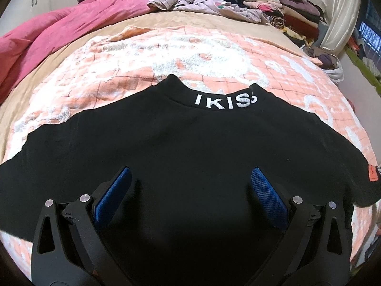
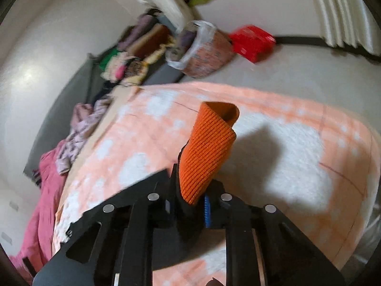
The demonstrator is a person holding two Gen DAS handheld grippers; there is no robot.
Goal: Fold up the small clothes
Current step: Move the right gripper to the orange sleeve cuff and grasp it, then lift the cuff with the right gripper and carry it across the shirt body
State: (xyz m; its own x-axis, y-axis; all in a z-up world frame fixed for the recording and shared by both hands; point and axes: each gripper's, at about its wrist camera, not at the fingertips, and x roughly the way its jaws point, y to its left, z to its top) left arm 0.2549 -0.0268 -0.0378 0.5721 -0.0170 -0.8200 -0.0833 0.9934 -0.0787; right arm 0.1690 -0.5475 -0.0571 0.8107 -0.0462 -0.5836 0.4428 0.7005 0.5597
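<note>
Left wrist view: the left gripper [image 1: 190, 181] hangs over a black top [image 1: 181, 147] with its jaws spread wide and nothing between the blue pads [image 1: 266, 190]. The top lies spread flat on an orange-and-white checked blanket [image 1: 133, 57] that covers the bed, collar pointing away from the camera. The collar [image 1: 214, 97] carries white embroidered lettering reading "IKIS". An orange tag [image 1: 374, 173] is sewn at the sleeve edge on the right side of the picture. A pink quilt [image 1: 47, 31] is bunched along the far left of the bed, a lilac checked garment [image 1: 190, 0] lies crumpled at the far edge, and a stack of folded clothes [image 1: 285, 7] sits at the far right corner. Right wrist view: the right gripper [image 2: 190, 190] is clamped on an orange ribbed cuff [image 2: 207, 147], which rises from between the pads and folds over at its tip. Black fabric shows just beneath the cuff in the jaws. The cuff is lifted clear of the blanket [image 2: 273, 166] and casts a shadow on it. A lined basket [image 2: 204, 52] and a red box [image 2: 252, 40] stand on the floor beyond the bed.
</note>
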